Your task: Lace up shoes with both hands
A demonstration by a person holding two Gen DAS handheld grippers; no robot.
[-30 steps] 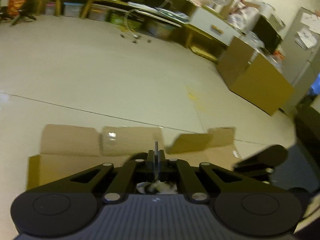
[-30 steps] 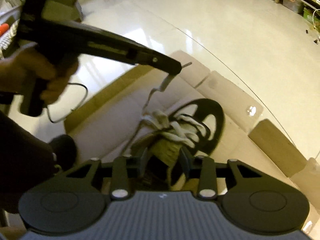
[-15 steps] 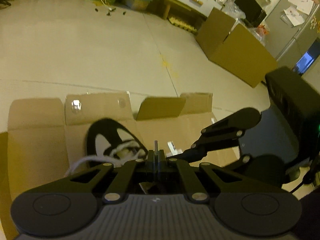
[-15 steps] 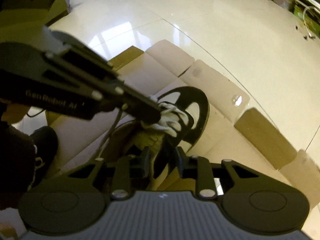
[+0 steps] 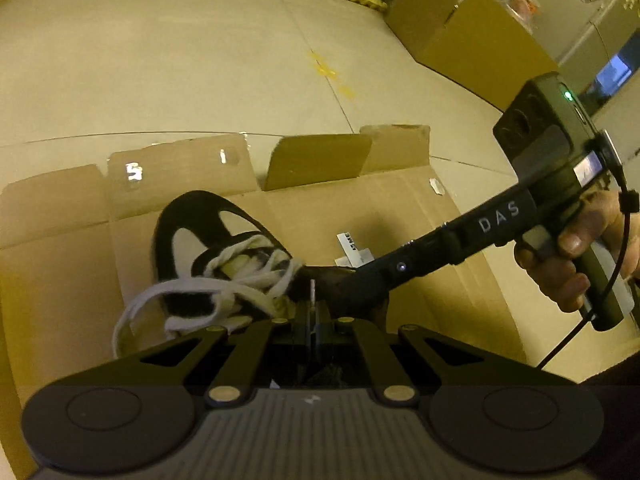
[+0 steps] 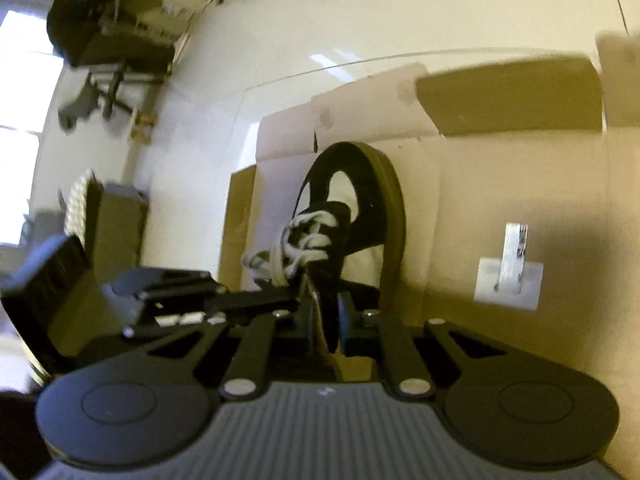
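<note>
A black-and-white shoe (image 5: pixel 188 240) (image 6: pixel 352 208) with white laces (image 5: pixel 240 276) (image 6: pixel 296 240) lies on flattened cardboard (image 5: pixel 400 220). My left gripper (image 5: pixel 312 312) is shut on a lace end, whose thin tip sticks up between its fingers. In the right wrist view the left gripper (image 6: pixel 294 300) comes in from the left to the top of the lacing. My right gripper (image 6: pixel 325 320) is closing its jaws on the edge of the shoe's upper, which fills the gap. A hand (image 5: pixel 568 264) holds the right gripper (image 5: pixel 332 280), which reaches in from the right.
A white label (image 5: pixel 354 250) (image 6: pixel 508 276) is stuck to the cardboard right of the shoe. The box flaps (image 5: pixel 320 160) stand up at the far edge. Brown cartons (image 5: pixel 460 28) stand on the tiled floor beyond. An office chair (image 6: pixel 104 52) is far left.
The left gripper has sunk with the lace end to the top of the shoe. The right gripper has rolled, dropped onto the shoe and narrowed its jaws around the upper's edge.
</note>
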